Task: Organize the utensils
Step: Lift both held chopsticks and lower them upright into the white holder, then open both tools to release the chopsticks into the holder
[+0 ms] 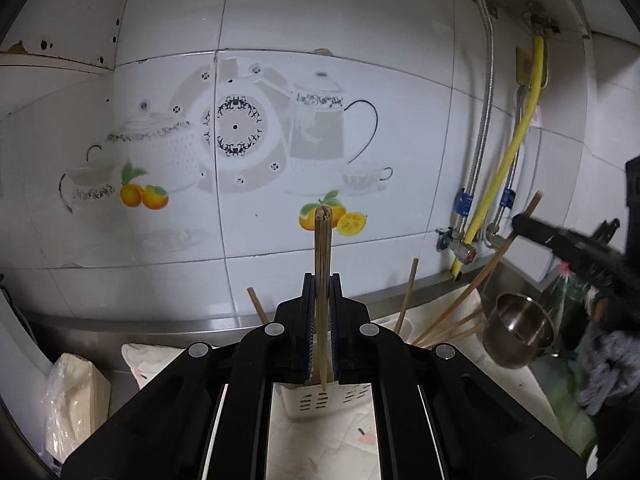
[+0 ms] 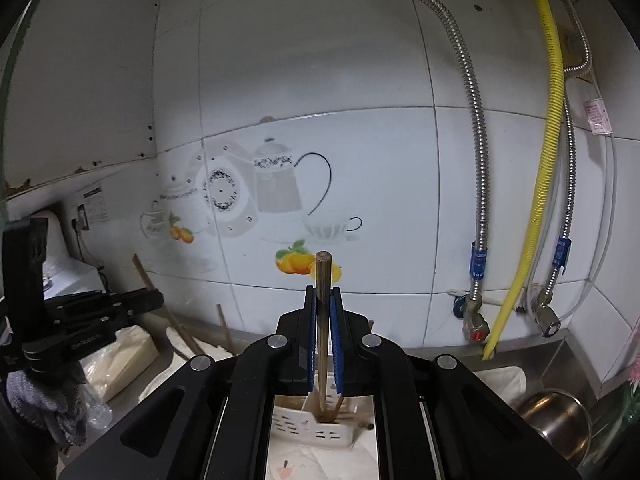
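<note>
- Two thin round wooden chopsticks are getting handled here, one per gripper: the left gripper [image 1: 322,292] is clamping one chopstick [image 1: 322,264] between its blue-padded jaws, and the right gripper [image 2: 323,300] is clamping the other one [image 2: 322,300] the same way. Jaws on both are squeezed down to pretty much just the stick's width.
- Both sticks are standing nearly upright, tops poking well above the fingertips, lower ends hanging over the white slotted plastic utensil holder [image 1: 320,402] directly below.
- My read is each stick is either getting dropped into the holder or pulled out, can't tell which. Either way: keeping the stick vertical, keeping the pinch firm since a round stick is going to want to swivel, and steering clear of the ones already leaning in there.
- Counting the rest: I'm seeing roughly six or seven more wooden chopsticks [image 1: 440,334] leaning out of the holder in the left view, a few fanned toward the right. Some are overlapping, so that's approximate.
- One shiny stainless steel pot [image 1: 518,334] is sitting just right of the holder.
- One clear plastic bag of pale paper stuff [image 1: 76,396] is lying off to the left.
- One yellow corrugated hose [image 2: 550,128] and two or three silver flexible metal hoses [image 2: 476,128] are running down the white tiled wall [image 2: 360,60].
</note>
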The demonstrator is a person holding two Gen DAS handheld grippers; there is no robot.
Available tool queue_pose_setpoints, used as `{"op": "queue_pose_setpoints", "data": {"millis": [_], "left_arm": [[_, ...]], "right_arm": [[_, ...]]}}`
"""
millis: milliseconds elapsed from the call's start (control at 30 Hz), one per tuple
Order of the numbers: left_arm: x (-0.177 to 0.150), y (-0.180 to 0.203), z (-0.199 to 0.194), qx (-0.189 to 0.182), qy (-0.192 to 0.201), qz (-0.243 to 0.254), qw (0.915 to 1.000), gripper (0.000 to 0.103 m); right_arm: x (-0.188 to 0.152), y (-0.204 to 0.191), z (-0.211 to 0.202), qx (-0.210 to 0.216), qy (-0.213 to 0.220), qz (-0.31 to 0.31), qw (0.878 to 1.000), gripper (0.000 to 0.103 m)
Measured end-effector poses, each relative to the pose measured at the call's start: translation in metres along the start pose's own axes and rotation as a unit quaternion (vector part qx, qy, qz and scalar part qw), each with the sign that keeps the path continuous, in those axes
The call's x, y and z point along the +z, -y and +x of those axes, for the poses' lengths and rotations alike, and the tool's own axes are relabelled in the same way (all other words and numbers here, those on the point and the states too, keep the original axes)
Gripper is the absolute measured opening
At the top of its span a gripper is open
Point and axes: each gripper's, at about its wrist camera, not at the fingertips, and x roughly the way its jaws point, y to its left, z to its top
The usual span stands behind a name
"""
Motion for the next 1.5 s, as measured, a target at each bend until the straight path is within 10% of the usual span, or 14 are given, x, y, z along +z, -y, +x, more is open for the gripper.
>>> {"op": "queue_pose_setpoints", "data": {"millis": [333, 1500], "left_arm": [[0.013, -0.003, 0.0, 0.018, 0.033, -0.001, 0.9993, 0.006], [-0.043, -0.024, 0.061, -0.006, -0.066, -0.046, 0.9967, 0.008]], "right_arm": [[-0.026, 0.006, 0.044, -0.006, -0.036, 0.014, 0.999, 0.007], [-0.05, 0.005, 0.063, -0.022, -0.065, -0.005, 0.998, 0.008]]}}
